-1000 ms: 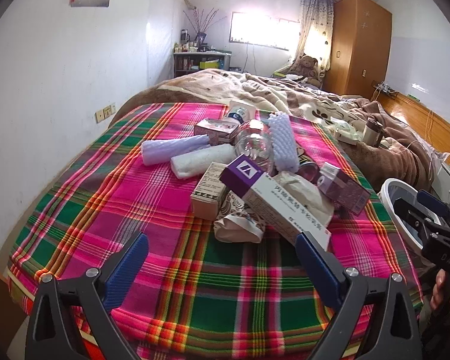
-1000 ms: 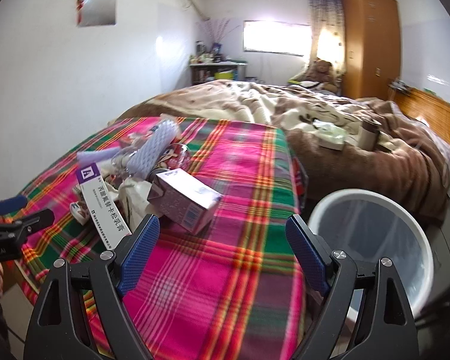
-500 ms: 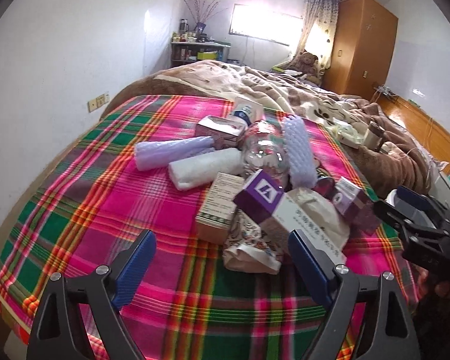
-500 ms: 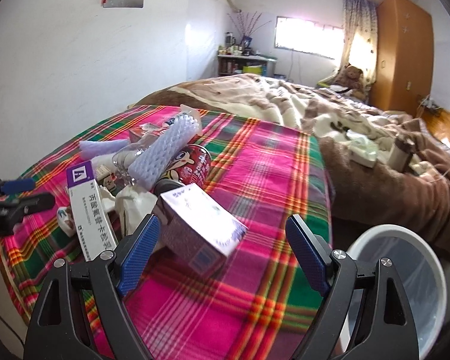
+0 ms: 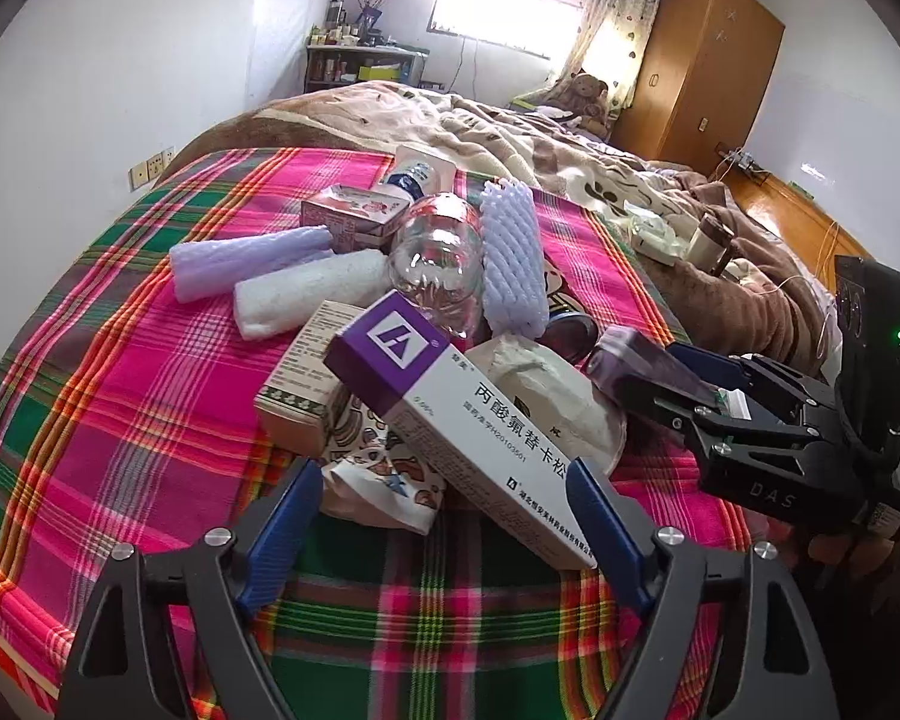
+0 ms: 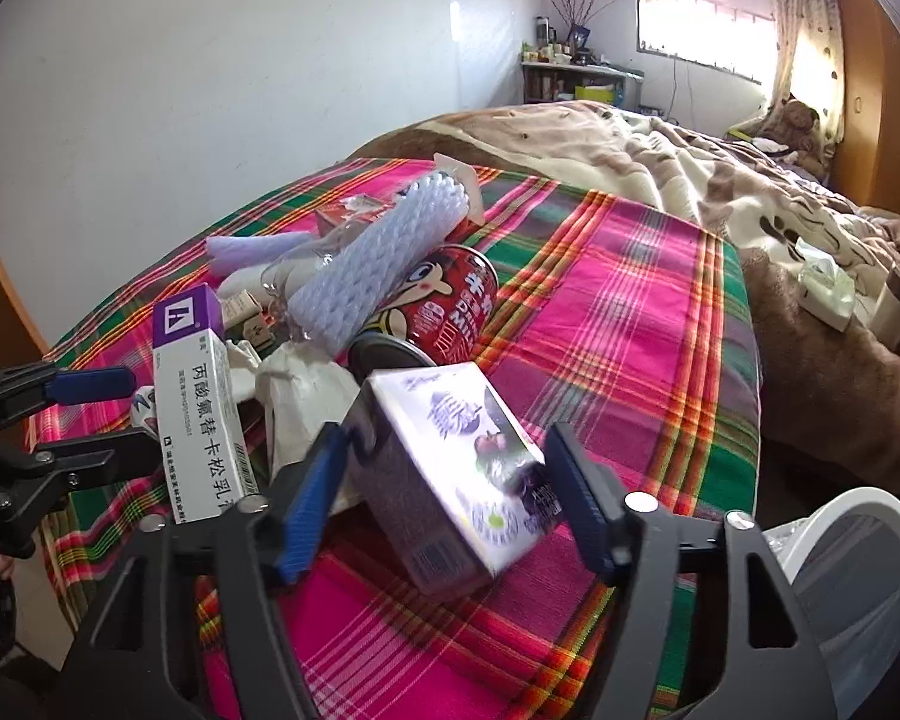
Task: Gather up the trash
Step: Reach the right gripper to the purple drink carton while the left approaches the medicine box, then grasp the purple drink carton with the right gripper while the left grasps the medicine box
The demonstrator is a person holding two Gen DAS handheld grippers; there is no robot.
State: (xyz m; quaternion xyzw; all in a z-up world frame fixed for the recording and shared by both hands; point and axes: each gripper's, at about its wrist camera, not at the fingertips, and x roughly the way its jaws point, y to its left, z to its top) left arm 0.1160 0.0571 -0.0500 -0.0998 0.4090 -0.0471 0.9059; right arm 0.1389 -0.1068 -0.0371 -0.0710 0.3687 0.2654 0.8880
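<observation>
My right gripper (image 6: 444, 495) has just been closing its jaws around the purple milk carton (image 6: 450, 480), contact unclear, while my left gripper's (image 5: 444, 516) narrowing, still-open jaws straddle the long ointment box (image 5: 456, 420) atop the trash pile on the bed (image 5: 120, 372).

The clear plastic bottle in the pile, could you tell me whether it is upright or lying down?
Lying down: the clear plastic bottle rests on its side, base toward the camera.
</observation>
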